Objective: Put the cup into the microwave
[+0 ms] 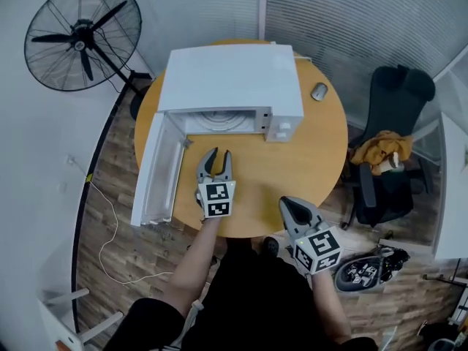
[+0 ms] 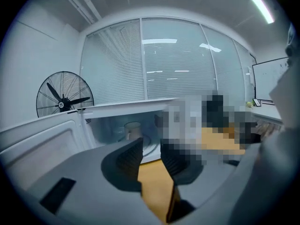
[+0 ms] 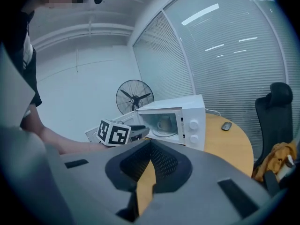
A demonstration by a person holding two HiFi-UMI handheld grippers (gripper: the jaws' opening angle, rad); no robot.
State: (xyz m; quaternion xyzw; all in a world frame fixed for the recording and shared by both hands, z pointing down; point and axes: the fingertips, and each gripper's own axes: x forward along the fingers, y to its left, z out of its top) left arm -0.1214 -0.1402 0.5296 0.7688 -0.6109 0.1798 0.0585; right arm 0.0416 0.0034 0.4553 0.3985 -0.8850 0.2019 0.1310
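Cup [image 2: 132,129]: stands upright inside the microwave [image 1: 230,75], on its turntable [image 1: 216,121] — seen through the open front.
Microwave door [image 1: 153,174]: swung fully open, to the left side in the head view.
Left gripper [image 1: 219,156]: over the table [image 1: 307,159], just in front of the open chamber and pointing into it; the claw is spread, with nothing between the jaws.
Right gripper [image 1: 289,203]: near the front edge of the table, well apart from the microwave; jaws pressed together at the tips, holding nothing.
Mouse [image 1: 319,91]: on the table, right of the microwave.
Fan [image 1: 82,35]: on the floor — beyond the table, at the left.
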